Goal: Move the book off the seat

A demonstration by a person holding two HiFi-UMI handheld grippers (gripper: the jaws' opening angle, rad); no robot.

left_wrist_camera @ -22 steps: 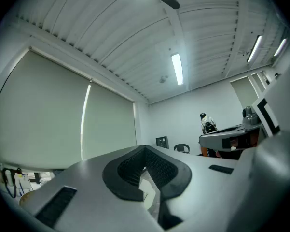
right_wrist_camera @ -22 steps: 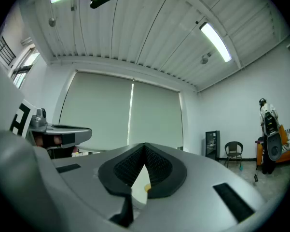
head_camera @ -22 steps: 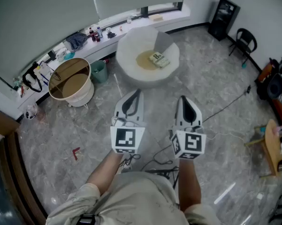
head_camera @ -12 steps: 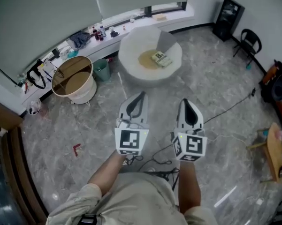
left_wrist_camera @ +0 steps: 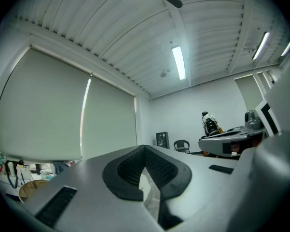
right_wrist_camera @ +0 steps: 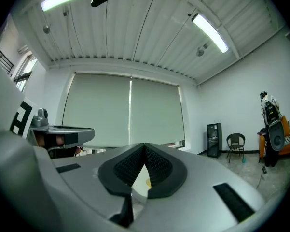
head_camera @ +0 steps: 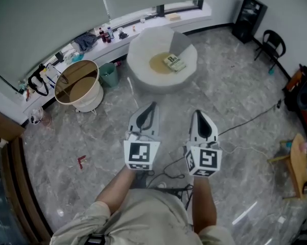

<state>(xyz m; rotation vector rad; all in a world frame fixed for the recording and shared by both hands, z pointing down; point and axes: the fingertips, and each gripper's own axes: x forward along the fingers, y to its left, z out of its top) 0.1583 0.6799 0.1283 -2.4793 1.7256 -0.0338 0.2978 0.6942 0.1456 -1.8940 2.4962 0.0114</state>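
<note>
- Head view is showing the book [head_camera: 174, 63] lying on the tan cushion of the round white seat [head_camera: 138, 60], toward the cushion's right side and well ahead of both grippers.
- Both tongs are sitting pressed together and carrying nothing. The left gripper [head_camera: 151, 107] and the right gripper [head_camera: 199, 114] are pointing level toward the seat, side by side above bare floor.
- Approaching looks to be the step in hand. Doing it well is likely calling for stepping closer, spreading one pair of jaws before arriving, and coming in at a free edge of the book.
- The seat's raised wall is standing just behind the book, so the front rim is offering the easier entry.
- Open floor is stretching on either side for setting the book down. The tub [head_camera: 77, 86] and green bin [head_camera: 108, 77] are crowding the left, and a cable [head_camera: 245, 119] is trailing across the right.
</note>
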